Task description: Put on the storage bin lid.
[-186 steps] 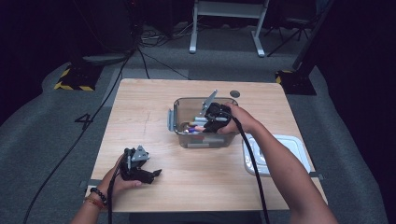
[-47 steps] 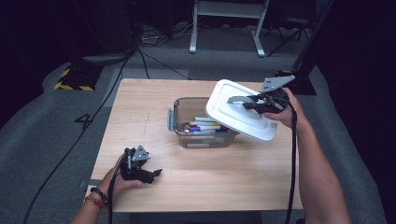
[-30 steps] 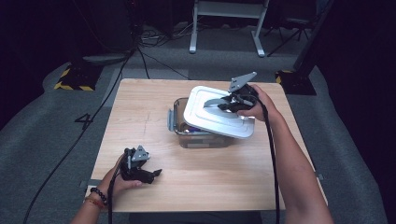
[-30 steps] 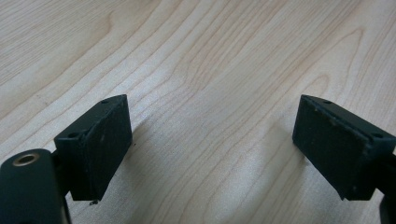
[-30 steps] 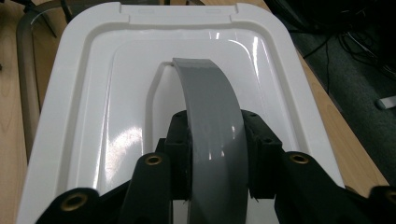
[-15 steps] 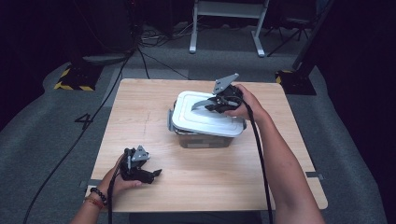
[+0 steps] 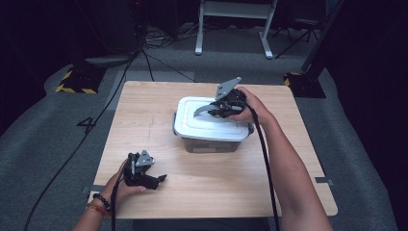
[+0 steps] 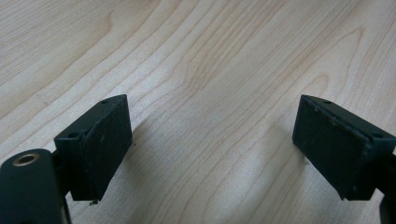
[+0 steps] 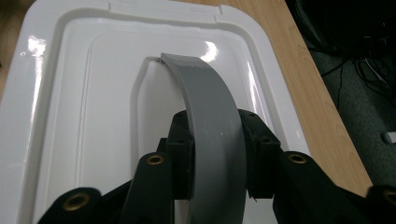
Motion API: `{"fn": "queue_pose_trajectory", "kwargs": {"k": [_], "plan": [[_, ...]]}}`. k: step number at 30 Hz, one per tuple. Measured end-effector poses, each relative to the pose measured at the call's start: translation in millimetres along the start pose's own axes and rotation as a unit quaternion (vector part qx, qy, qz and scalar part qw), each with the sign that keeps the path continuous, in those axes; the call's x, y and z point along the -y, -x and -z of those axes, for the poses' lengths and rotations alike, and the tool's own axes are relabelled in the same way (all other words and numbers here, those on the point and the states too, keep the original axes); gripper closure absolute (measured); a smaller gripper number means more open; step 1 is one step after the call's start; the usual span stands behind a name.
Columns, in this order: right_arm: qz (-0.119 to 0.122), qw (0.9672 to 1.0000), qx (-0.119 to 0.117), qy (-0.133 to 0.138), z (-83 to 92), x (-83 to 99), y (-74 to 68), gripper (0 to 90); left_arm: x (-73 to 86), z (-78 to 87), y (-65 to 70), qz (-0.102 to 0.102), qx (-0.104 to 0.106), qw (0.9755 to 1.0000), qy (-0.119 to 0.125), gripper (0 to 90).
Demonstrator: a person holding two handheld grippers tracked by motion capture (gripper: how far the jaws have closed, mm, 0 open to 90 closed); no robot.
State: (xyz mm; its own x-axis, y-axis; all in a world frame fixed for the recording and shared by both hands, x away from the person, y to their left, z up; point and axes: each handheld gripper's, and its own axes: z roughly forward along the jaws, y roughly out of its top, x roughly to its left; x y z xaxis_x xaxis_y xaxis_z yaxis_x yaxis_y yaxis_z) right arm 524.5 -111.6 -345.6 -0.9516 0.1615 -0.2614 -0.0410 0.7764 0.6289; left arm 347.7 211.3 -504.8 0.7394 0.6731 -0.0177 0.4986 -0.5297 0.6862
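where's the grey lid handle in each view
High view: the grey handle arches over the white lid, centre of the table, rising into the right gripper.
Right gripper view: the handle runs up the middle, clamped between the black jaws.
Left gripper view: bare wooden table between the open jaws, no handle.
Shared landmark: the light wood tabletop.
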Motion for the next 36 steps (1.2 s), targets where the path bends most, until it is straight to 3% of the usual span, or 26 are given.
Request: {"fn": "queue_pose_trajectory", "kwargs": {"k": [6, 12, 16, 21, 36], "plan": [[0.005, 0.9999, -0.001, -0.009, 4.0, 5.4, 3.3, 68.7, 0.0, 0.0, 0.0, 0.000, 0.000, 1.0000, 0.000, 12.3], [-0.003, 1.0000, -0.008, 0.004, 5.3, 10.6, 5.9, 68.6, 0.0, 0.0, 0.1, 0.000, 0.000, 1.0000, 0.000, 12.3], [0.013, 0.9995, -0.028, 0.011, 2.9, 8.0, 1.3, 68.3, 0.1, 0.0, 0.1, 0.000, 0.000, 1.0000, 0.000, 12.4], [0.021, 0.9997, -0.009, -0.011, -6.2, 5.7, 2.9, 68.2, 0.2, 0.2, 0.3, 0.001, -0.001, 1.0000, 0.000, 12.4], [-0.017, 0.9998, -0.001, 0.004, -5.3, 8.0, 1.1, 60.7, 0.2, 0.2, 0.3, 0.001, -0.001, 1.0000, 0.000, 12.4]]}}
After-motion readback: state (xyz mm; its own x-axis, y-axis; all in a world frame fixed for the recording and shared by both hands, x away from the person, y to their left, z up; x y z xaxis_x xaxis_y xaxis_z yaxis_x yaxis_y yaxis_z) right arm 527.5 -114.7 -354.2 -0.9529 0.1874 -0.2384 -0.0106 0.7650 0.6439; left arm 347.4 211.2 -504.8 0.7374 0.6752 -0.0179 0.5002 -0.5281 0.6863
